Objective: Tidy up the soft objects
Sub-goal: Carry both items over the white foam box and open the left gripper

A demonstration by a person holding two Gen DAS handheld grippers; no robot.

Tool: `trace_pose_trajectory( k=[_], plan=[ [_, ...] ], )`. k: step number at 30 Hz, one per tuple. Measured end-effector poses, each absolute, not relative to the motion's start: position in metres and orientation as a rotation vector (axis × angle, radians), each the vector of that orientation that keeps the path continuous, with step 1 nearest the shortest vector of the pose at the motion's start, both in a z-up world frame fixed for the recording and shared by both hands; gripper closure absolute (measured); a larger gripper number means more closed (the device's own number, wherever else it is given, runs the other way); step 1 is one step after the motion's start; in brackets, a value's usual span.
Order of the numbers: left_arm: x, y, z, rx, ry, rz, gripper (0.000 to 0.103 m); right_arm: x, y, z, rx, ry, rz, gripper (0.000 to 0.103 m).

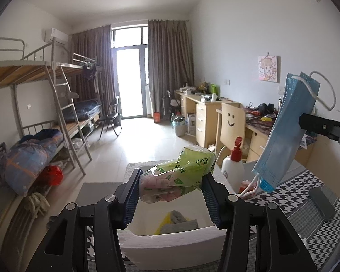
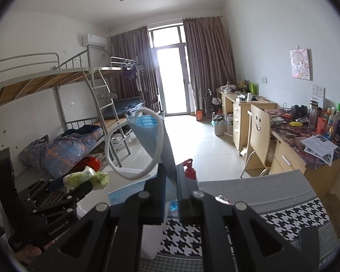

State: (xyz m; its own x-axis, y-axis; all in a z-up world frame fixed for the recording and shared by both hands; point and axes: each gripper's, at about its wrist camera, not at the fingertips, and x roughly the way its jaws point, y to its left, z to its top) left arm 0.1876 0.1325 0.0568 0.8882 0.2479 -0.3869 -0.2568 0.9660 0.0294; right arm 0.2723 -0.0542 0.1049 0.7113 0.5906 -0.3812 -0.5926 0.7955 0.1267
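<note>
My left gripper (image 1: 171, 189) is about half open but clamped on a green floral tissue pack (image 1: 181, 172), pads pressing both sides, and the plastic is crumpled between them. The pack hangs over a white foam box (image 1: 170, 242) that sits on the houndstooth cloth (image 1: 299, 195). Inside the box I see a yellow and grey sponge or cloth (image 1: 176, 223), can't tell which. My right gripper (image 2: 171, 176) is pinched nearly closed on a blue face mask (image 2: 147, 133). The mask sticks up past the fingertips and its white ear loop (image 2: 124, 158) dangles to the left. In the left wrist view the same mask hangs up high to the right of the tissue pack, well apart from it, lower end above the box's right edge. A white pump bottle with a red top (image 1: 234, 165) stands just behind the box. A dark flat block (image 1: 321, 204) lies on the cloth to the right.
</note>
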Motion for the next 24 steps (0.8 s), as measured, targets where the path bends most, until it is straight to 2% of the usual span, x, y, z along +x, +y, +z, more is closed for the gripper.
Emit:
trace_pose_trajectory(
  k=[15,18,21,24],
  plan=[
    [0.208,0.148,0.035,-0.057,0.492,0.248,0.048,0.284,-0.038,0.096,-0.027,0.466,0.65,0.092],
    [0.212,0.15,0.031,-0.05,0.506,0.237,0.036,0.284,-0.038,0.096,-0.027,0.469,0.645,0.092],
    [0.212,0.151,0.029,-0.04,0.517,0.246,0.031,0.284,-0.038,0.097,-0.029,0.467,0.639,0.092],
    [0.21,0.154,0.029,-0.04,0.517,0.244,0.022,0.285,-0.038,0.098,-0.028,0.468,0.634,0.092]
  ],
)
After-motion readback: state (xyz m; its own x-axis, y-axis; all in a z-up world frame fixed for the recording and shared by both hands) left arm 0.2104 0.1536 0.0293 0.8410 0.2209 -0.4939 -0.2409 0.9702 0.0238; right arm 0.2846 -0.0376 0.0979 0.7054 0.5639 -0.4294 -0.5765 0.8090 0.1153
